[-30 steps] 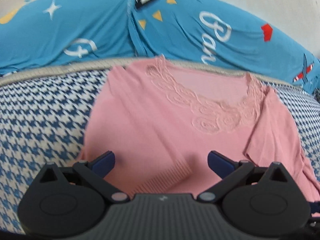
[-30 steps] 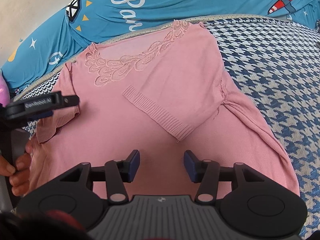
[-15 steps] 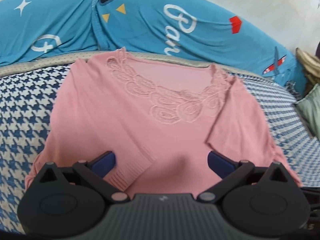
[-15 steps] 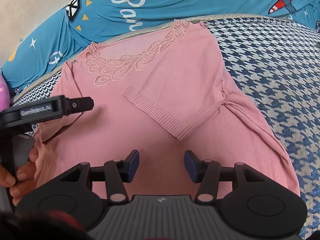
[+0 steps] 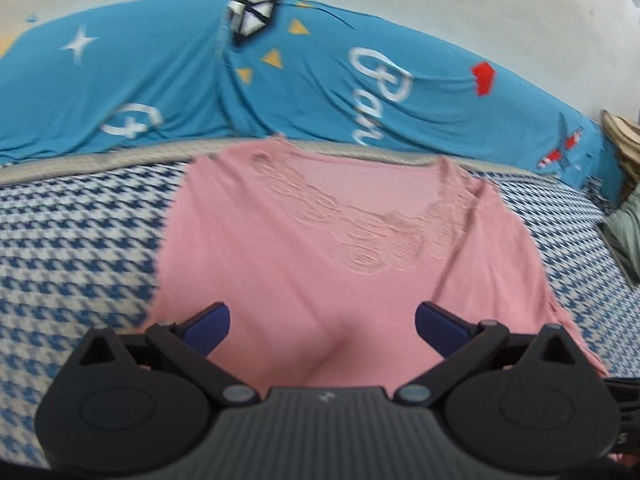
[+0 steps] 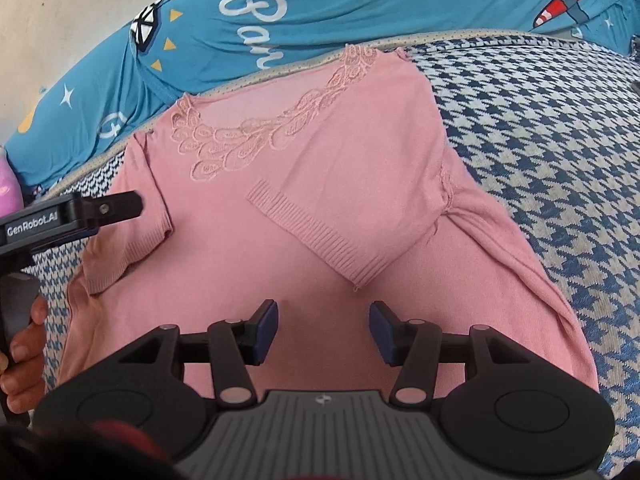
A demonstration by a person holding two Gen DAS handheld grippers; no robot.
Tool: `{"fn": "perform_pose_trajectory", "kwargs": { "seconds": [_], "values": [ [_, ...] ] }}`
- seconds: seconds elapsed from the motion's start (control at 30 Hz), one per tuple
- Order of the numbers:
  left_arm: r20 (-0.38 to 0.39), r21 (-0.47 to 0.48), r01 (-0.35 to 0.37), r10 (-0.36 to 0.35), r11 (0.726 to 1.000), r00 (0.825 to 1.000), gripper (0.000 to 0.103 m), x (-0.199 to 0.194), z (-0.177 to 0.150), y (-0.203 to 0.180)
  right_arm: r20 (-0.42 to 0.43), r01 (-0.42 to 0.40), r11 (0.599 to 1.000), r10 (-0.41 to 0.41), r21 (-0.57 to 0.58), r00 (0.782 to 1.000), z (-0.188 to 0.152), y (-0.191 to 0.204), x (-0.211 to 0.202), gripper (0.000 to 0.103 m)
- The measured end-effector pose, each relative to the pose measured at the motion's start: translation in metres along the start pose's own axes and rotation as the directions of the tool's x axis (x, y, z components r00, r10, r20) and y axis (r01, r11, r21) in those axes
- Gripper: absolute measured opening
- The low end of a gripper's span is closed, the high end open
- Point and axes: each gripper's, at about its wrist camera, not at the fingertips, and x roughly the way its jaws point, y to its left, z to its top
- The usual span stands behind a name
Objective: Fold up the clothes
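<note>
A pink knit top (image 6: 328,208) with a lace neckline (image 6: 256,136) lies flat, front up, on a blue-and-white houndstooth surface (image 6: 540,128). Its right sleeve (image 6: 344,228) is folded inward across the chest; the left sleeve (image 6: 132,236) lies folded at the left edge. My right gripper (image 6: 323,328) is open and empty above the lower middle of the top. My left gripper (image 5: 322,328) is open and empty over the top (image 5: 320,248); it also shows in the right wrist view (image 6: 108,210) by the left sleeve.
A teal printed cover (image 5: 280,80) runs along the back by a pale wall. Greenish and beige fabric (image 5: 624,216) lies at the far right. A pink-purple object (image 6: 8,184) sits at the left. A hand (image 6: 24,344) holds the left gripper.
The left gripper has shifted and its view has swung, now blurred, over the left side of the top. The right gripper has held still. The top lies as before.
</note>
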Motion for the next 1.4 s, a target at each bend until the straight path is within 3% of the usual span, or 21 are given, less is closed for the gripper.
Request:
{"fn": "perform_pose_trajectory", "kwargs": {
  "seconds": [0.4, 0.67, 0.97, 1.1, 1.23, 1.4],
  "values": [
    [-0.005, -0.132, -0.227, 0.228, 0.965, 0.974, 0.103, -0.005, -0.012, 0.058, 0.063, 0.016, 0.999, -0.019, 0.046, 0.998, 0.010, -0.010, -0.008, 0.051],
    [-0.048, -0.136, -0.260, 0.256, 0.956, 0.966, 0.103, -0.005, -0.023, 0.081, 0.064, 0.017, 0.999, -0.019, 0.032, 0.998, 0.010, -0.005, -0.006, 0.051],
    [-0.107, -0.101, -0.360, 0.350, 0.927, 0.931, 0.103, 0.001, -0.038, 0.100, 0.058, 0.013, 1.000, -0.015, 0.028, 0.998, 0.012, 0.002, -0.001, 0.051],
    [-0.120, -0.115, -0.362, 0.349, 0.925, 0.929, 0.103, 0.000, -0.043, 0.108, 0.065, 0.011, 1.000, -0.013, 0.027, 0.998, 0.014, 0.004, -0.001, 0.051],
    [-0.131, -0.108, -0.444, 0.429, 0.890, 0.893, 0.103, -0.002, -0.043, 0.112, 0.080, 0.013, 0.999, -0.015, 0.029, 0.997, 0.019, 0.005, -0.002, 0.051],
    [-0.135, -0.157, -0.449, 0.432, 0.879, 0.892, 0.103, -0.010, -0.039, 0.119, 0.102, 0.020, 0.998, -0.026, 0.052, 0.994, 0.025, -0.004, -0.005, 0.051]
  ]
}}
